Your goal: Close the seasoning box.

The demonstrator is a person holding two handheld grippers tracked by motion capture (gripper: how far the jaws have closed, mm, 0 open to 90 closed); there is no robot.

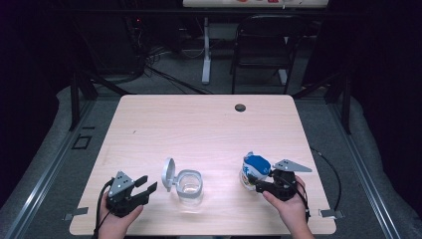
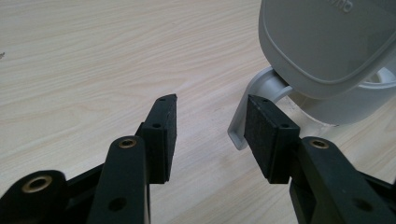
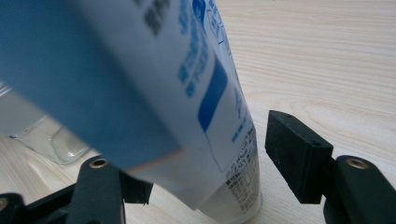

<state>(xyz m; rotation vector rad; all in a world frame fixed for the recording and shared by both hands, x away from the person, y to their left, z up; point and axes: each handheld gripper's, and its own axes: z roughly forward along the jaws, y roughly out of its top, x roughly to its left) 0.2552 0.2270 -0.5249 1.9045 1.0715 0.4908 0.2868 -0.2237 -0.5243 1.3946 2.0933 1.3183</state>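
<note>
Carton (image 1: 255,171), blue-and-white with unreadable blue print, stands between the open right tongs (image 1: 260,183); left tongs (image 1: 145,185) open.

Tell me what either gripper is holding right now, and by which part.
Nothing: left gripper is open beside the jar; right gripper stands open around the carton, unclamped.

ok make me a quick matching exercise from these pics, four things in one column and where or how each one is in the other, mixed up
Things:
1. blue and white carton
2. clear container
3. left gripper
4. dark round spot

Descriptions:
A. jaws open, nothing between them, near the table's front left
B. near the table's far edge
C. between the right gripper's jaws
D. mid-table, grey lid flipped up

Pairs: 1-C, 2-D, 3-A, 4-B
</note>
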